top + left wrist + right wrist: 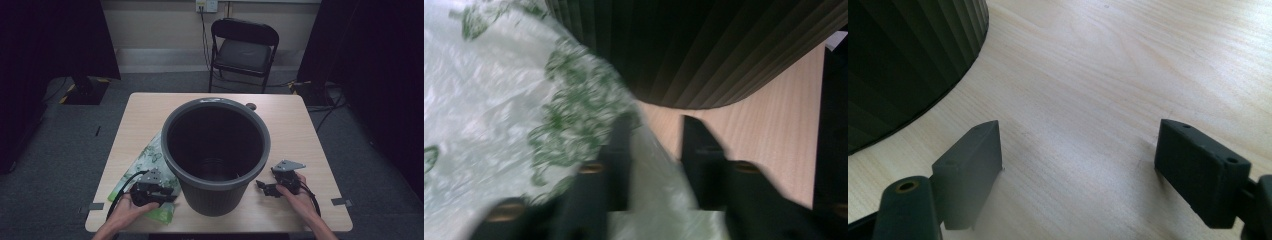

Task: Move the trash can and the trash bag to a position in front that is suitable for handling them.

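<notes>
The pale wooden table (310,150) lies under both the left tongs (169,196) and the right tongs (262,188). A grey tape mark (95,206) sits at its near edge just outward of the left tongs, and a second tape mark (341,201) sits outward of the right tongs. Well beyond both tongs, past the table's far edge, a black folding chair (243,50) stands on grey carpet (65,135) below a wall socket (206,5).
</notes>
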A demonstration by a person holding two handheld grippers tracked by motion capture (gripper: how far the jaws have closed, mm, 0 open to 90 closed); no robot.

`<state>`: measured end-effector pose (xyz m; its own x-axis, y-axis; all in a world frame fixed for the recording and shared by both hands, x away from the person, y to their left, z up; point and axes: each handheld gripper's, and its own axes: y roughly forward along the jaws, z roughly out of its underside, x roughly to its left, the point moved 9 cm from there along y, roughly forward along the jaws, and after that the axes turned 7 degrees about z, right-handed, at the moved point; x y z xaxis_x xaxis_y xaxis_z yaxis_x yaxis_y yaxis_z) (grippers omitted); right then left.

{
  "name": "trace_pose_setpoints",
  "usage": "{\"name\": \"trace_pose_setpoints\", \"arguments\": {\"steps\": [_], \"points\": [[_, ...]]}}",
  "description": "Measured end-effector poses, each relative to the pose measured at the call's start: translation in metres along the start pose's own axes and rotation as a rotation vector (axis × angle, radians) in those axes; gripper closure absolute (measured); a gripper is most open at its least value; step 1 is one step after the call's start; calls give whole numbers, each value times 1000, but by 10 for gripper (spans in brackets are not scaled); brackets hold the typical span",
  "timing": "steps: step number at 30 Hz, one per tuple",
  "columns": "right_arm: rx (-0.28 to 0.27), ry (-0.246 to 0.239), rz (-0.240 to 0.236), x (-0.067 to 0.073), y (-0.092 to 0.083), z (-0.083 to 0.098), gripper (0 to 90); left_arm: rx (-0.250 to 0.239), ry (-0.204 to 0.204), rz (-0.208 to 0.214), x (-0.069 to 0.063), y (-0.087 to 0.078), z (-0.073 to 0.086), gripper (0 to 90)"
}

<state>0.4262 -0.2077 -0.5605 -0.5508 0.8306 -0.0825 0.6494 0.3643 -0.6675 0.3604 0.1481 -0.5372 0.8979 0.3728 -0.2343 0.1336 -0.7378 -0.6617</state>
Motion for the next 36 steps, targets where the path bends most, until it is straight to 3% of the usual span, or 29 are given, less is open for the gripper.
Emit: {"name": "trace_pose_setpoints", "arguments": {"steps": [3, 5, 6, 9, 11, 13, 15, 18, 19, 20, 22, 24, 25, 27, 28, 31, 32, 36], "points": [[3, 0, 1, 0, 0, 0, 180, -38, 3, 0, 3, -8, -7, 577], [0, -2, 1, 0, 0, 0, 180, -81, 0, -18, 9, -13, -12, 516], [2, 0, 2, 0, 0, 0, 178, -106, -26, -40, 18, -15, -16, 450], [2, -1, 2, 0, 0, 0, 176, -116, -38, -54, 27, -14, -17, 409], [2, -1, 2, 0, 0, 0, 176, -88, -39, -102, 45, -10, -16, 381], [2, -1, 2, 0, 0, 0, 176, -88, -48, -117, 52, -9, -15, 379], [2, -1, 2, 0, 0, 0, 176, -23, -65, -131, 61, -2, -5, 385], [2, 0, 2, 0, 0, 0, 176, 12, -46, -123, 58, 3, 2, 442], [2, -1, 2, 0, 0, 0, 175, 8, -32, -138, 56, 3, 3, 544], [2, -1, 2, 0, 0, 0, 175, 14, -20, -145, 55, 1, 4, 544], [2, -1, 2, 0, 0, 0, 175, 10, -22, -141, 53, 0, 5, 689], [2, 0, 3, 0, 0, 0, 175, 13, -17, -98, 47, 3, 5, 842], [2, 0, 3, 0, 0, 0, 175, 22, -5, -74, 42, 4, 5, 842], [2, 0, 3, 0, 0, 0, 175, 33, 1, -65, 35, 7, 4, 870], [2, 0, 3, 0, 0, 0, 175, 43, 11, -29, 26, 11, 4, 870], [2, 0, 3, 0, 0, 0, 175, 59, 21, -4, 18, 14, 3, 866], [2, 0, 3, 0, 0, 0, 175, 57, 9, 31, 10, 16, 3, 835], [2, 0, 4, 0, 0, 0, 174, 70, 21, 47, 3, 16, 4, 767]]}}
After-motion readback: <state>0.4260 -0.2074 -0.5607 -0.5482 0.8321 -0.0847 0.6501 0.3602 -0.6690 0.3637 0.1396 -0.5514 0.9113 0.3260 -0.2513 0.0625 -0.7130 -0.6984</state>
